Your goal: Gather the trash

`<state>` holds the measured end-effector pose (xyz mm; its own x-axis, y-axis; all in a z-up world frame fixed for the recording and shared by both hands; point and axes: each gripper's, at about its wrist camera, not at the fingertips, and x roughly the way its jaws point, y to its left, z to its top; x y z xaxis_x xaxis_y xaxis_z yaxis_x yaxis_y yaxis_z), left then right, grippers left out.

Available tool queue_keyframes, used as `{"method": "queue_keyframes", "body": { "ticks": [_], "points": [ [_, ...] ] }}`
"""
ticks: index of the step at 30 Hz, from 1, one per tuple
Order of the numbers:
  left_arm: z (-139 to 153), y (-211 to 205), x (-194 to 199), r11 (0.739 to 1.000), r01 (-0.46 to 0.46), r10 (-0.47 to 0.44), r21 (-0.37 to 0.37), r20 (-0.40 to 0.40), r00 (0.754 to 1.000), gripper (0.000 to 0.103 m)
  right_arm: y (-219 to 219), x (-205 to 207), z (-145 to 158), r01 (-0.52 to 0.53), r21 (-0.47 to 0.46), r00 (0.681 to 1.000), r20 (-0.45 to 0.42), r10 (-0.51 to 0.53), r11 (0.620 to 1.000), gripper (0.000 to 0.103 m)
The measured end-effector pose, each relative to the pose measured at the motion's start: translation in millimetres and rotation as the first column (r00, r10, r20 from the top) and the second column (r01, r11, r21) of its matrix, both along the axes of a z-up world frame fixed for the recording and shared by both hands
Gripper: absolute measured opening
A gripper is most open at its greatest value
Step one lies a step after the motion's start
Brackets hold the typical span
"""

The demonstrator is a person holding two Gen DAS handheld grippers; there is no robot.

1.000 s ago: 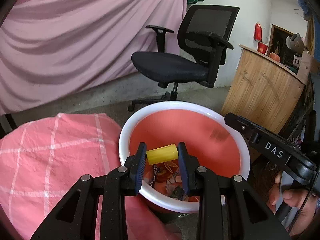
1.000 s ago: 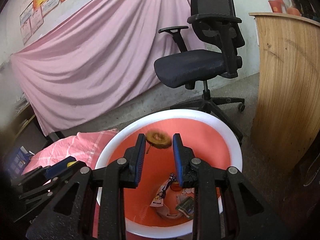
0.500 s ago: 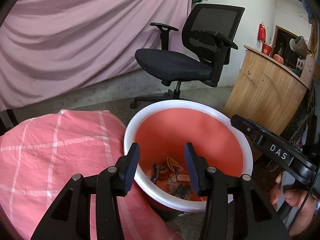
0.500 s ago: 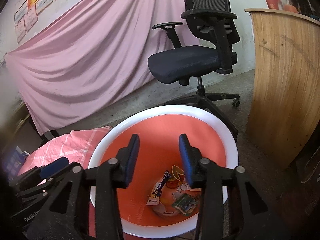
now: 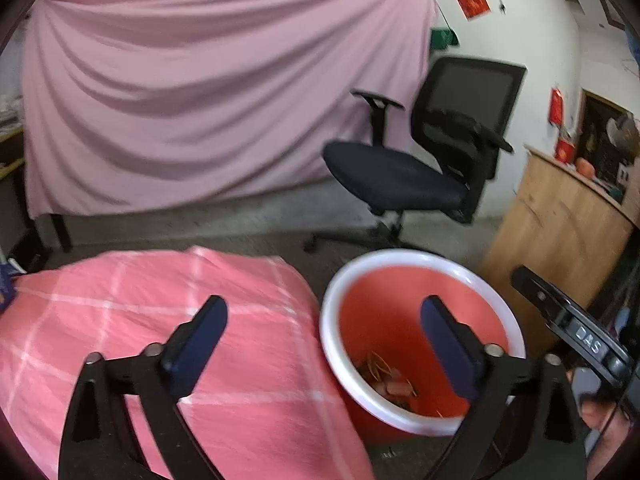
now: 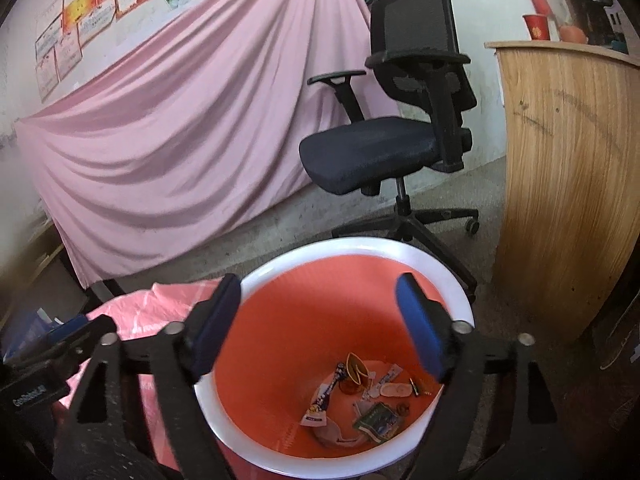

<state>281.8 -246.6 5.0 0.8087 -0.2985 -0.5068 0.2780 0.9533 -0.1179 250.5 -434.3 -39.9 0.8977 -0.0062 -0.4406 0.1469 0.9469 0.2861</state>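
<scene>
Both grippers just let go, basically. The left gripper (image 5: 324, 336) had a yellow cylinder pinched between its pads a sec ago and the right gripper (image 6: 320, 324) had a small brown round thing — now both sets of jaws are opening wide w/ nothing between them. So both bits went into the bucket (image 6: 420, 258) and this drop-off looks done imo.

Left view has also swung off to the side: its left finger now sits over the pink checked cloth (image 5: 120, 320) and only the right finger is over the bucket, whereas before it was centred on it. Picture's blurry. I'd guess it's heading off for more trash, but can't see any loose bits on the cloth from here.

Right gripper is parked over the bucket mouth, looking down in. The trash pile (image 6: 360, 396) lies at the bottom — wrappers, a green packet, some small bits. Can't pick out the yellow cylinder in there. The longest piece, a blue-white wrapper (image 6: 326, 396), lies flat-ish w/ its long axis running from lower left up to the right in this view, toward the far wall of the bucket.

Further out: the office chair (image 6: 380, 152) and a wooden counter (image 6: 568, 180), both well apart from the bucket.
</scene>
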Motion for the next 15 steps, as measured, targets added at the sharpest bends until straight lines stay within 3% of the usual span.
{"method": "queue_keyframes", "body": {
  "ticks": [15],
  "points": [
    [14, 49, -34, 0.994, -0.112, 0.109, 0.008, 0.137, 0.984, 0.101, 38, -29, 19, 0.010, -0.089, 0.986, 0.166, 0.005, 0.996, 0.103]
  ]
}}
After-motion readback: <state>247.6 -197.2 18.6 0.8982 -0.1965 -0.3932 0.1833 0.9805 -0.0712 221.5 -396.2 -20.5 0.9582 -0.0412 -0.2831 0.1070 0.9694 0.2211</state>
